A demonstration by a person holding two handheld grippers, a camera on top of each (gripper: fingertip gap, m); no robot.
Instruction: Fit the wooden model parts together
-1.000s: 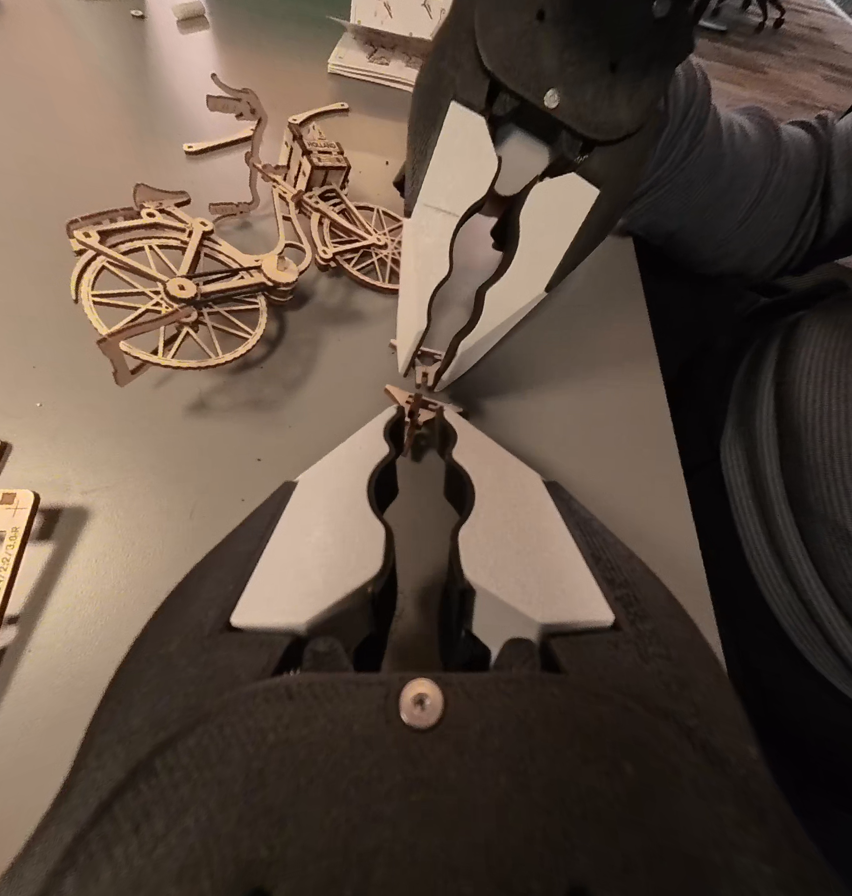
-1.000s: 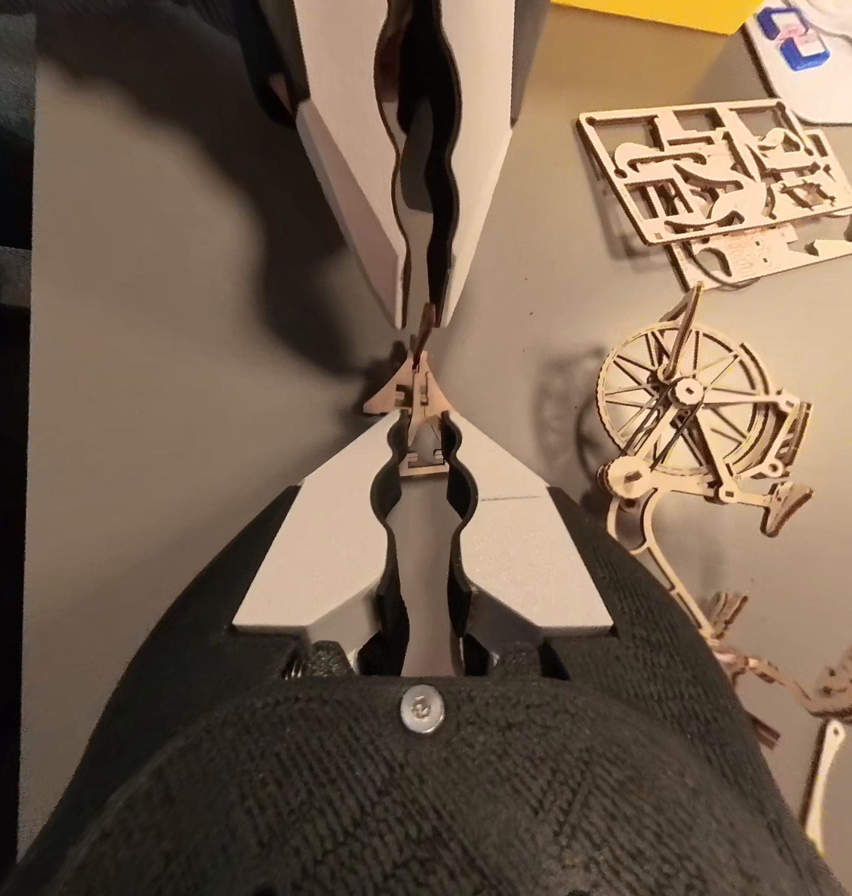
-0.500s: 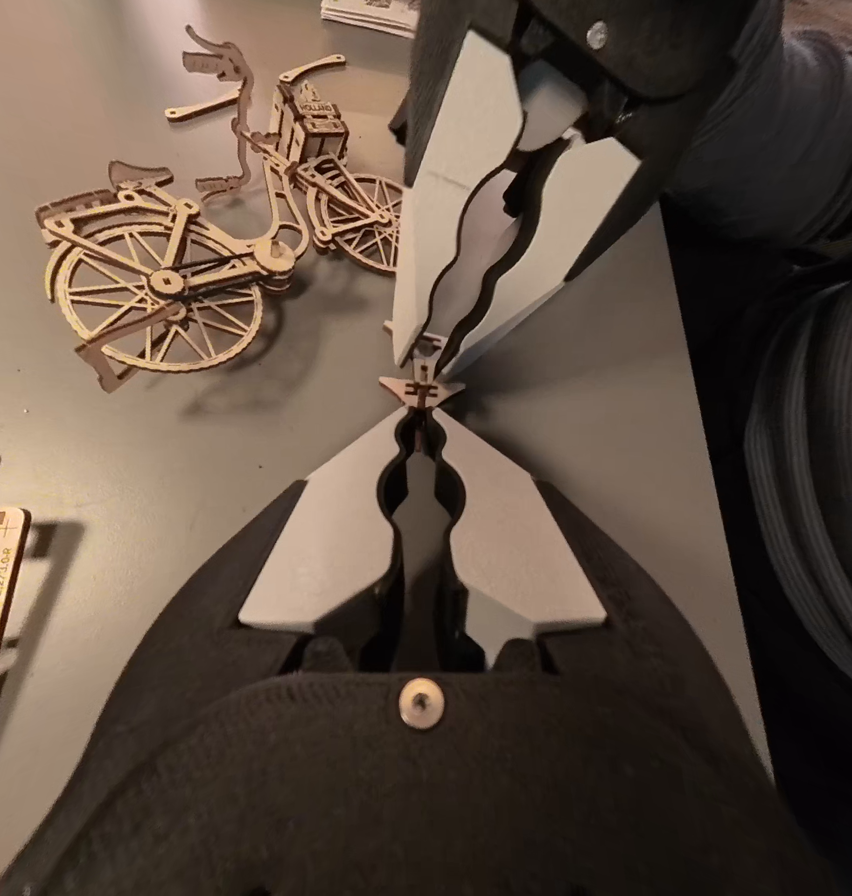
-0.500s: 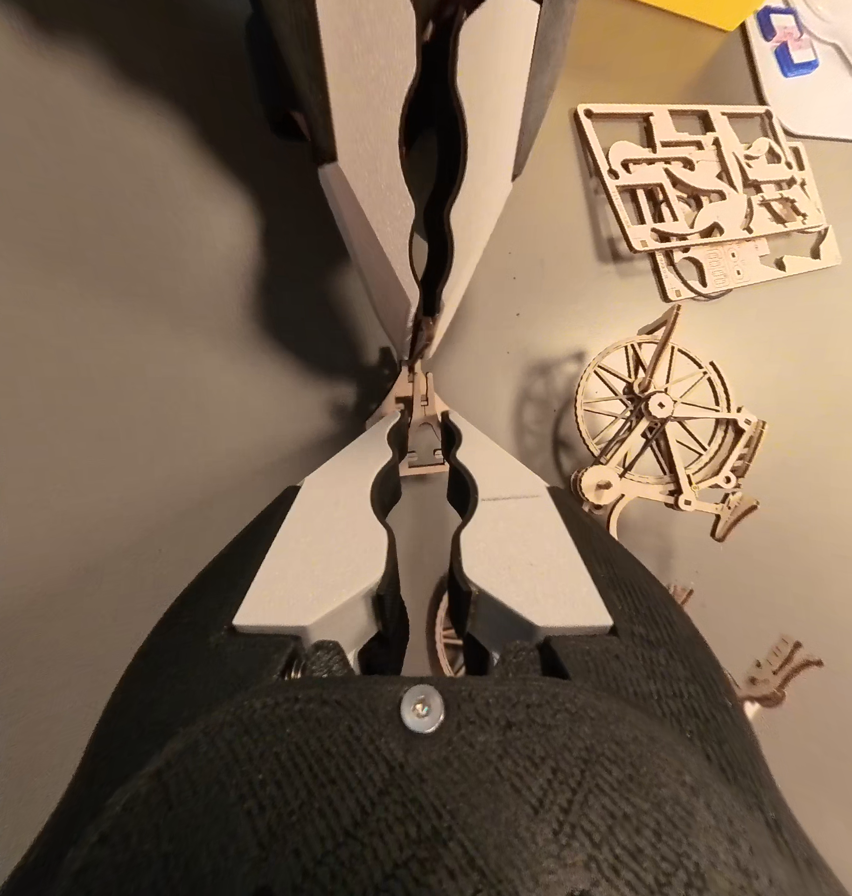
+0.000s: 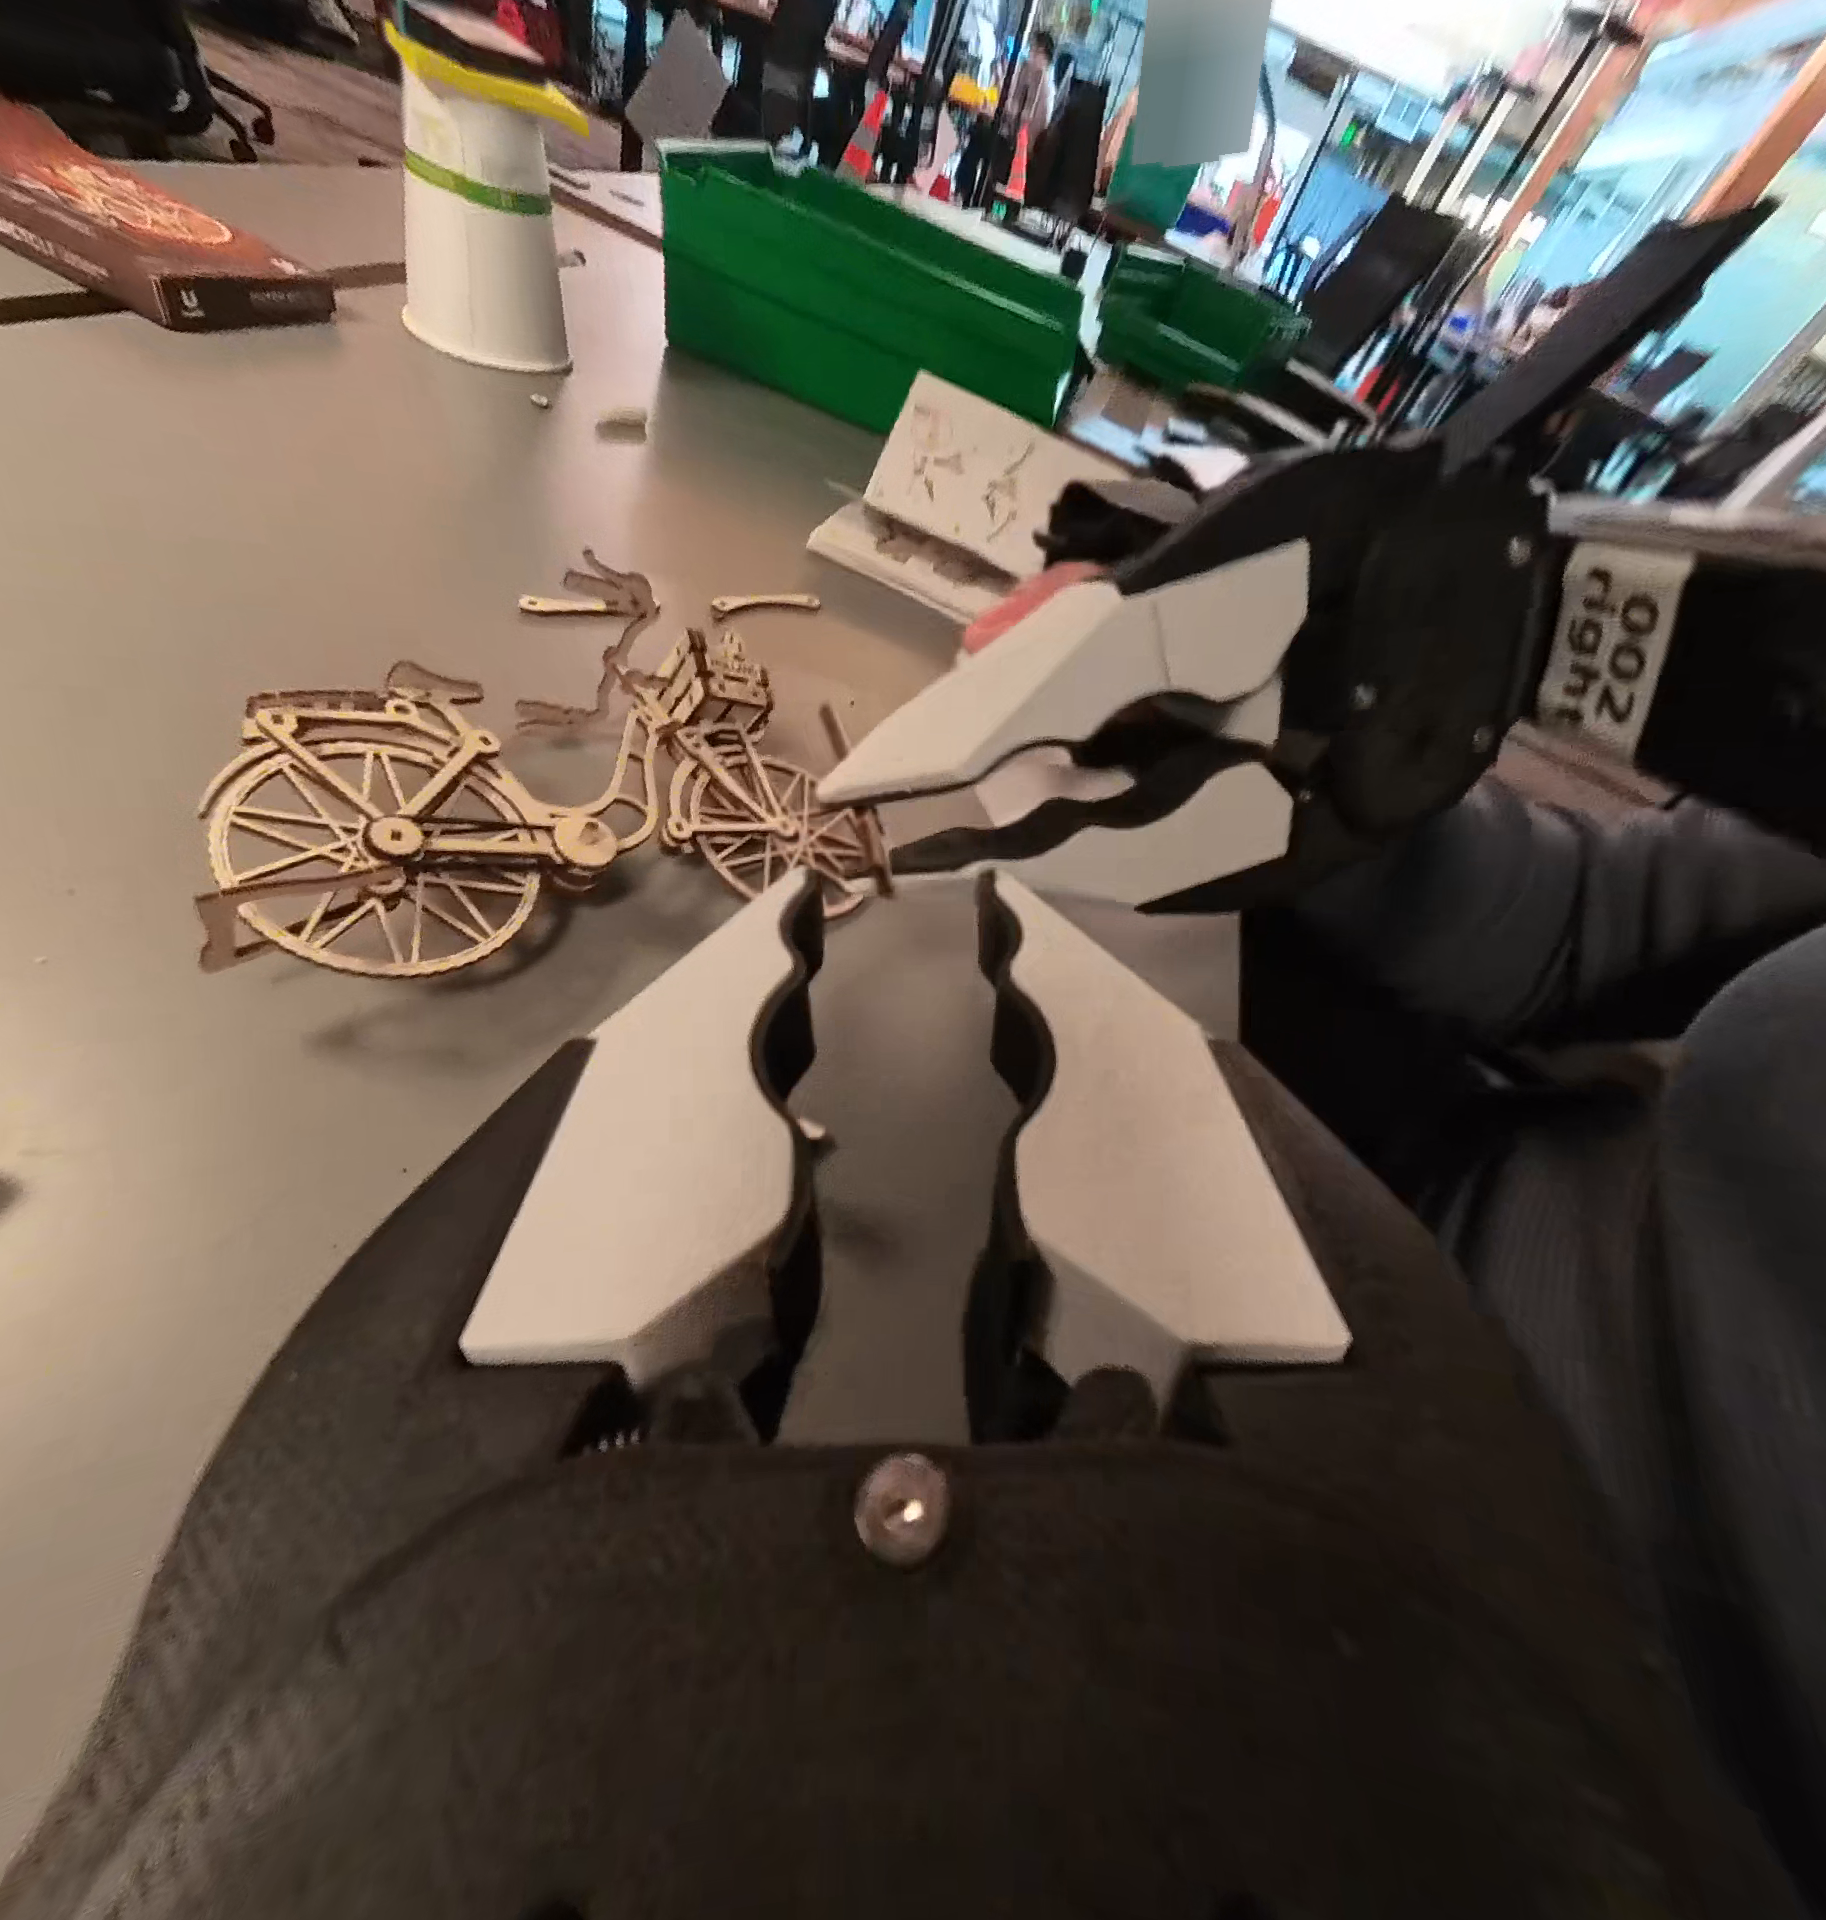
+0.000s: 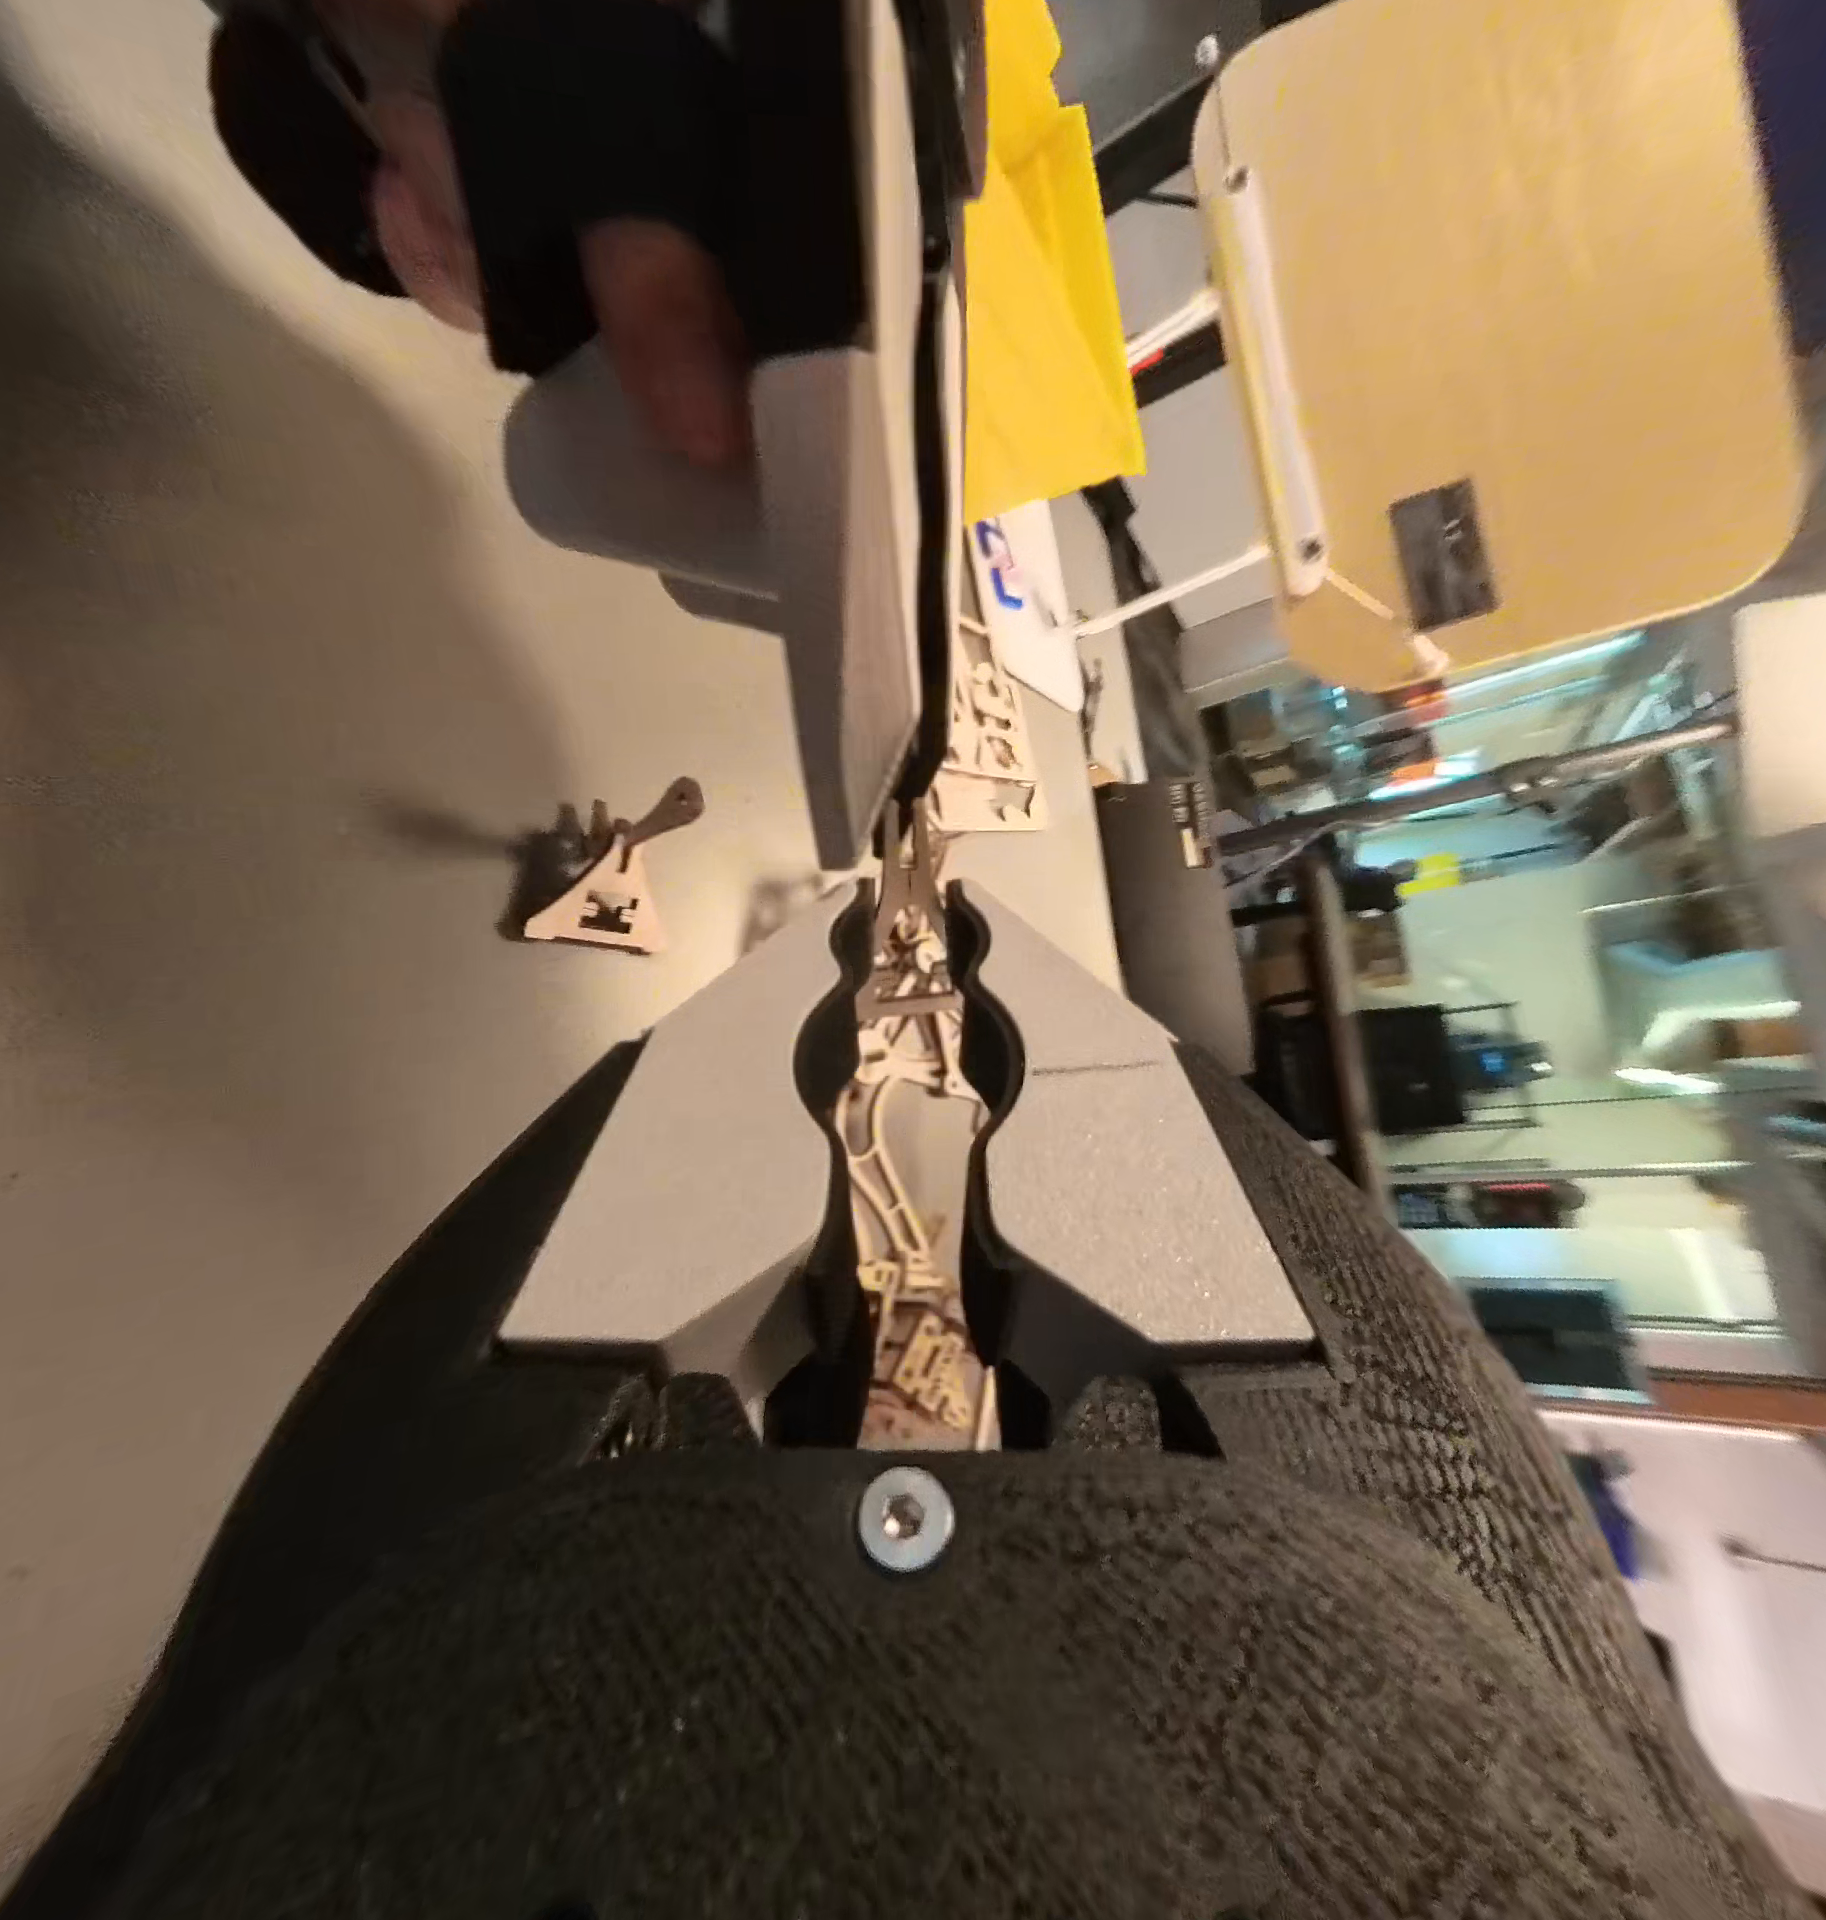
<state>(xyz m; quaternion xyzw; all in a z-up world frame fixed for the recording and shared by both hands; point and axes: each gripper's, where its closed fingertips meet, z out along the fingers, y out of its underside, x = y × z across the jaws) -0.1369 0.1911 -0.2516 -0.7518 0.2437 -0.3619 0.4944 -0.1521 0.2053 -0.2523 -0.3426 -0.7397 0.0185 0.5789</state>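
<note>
The right tongs (image 6: 904,894) pinch a small wooden part (image 6: 904,935); the left tongs (image 5: 893,894) gape empty. Next, seat it on the bicycle model (image 5: 452,821) at ten o'clock.

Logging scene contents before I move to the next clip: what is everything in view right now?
wooden bicycle model: one, pale wood, lying on the table left of the grippers
loose wooden strips: a few, pale, beyond the bicycle
triangular wooden piece: one, pale, on the table
small wooden part: one, pale, between the right gripper's fingers
part sheet: one, pale, flat on the table
green bins: at least two, far side
white cup: one, yellow on top, far side
dark box: one, far left
booklet: one, white, near the bins
table: one, grey
left gripper: one, open, empty
right gripper: one, shut on the small wooden part
</note>
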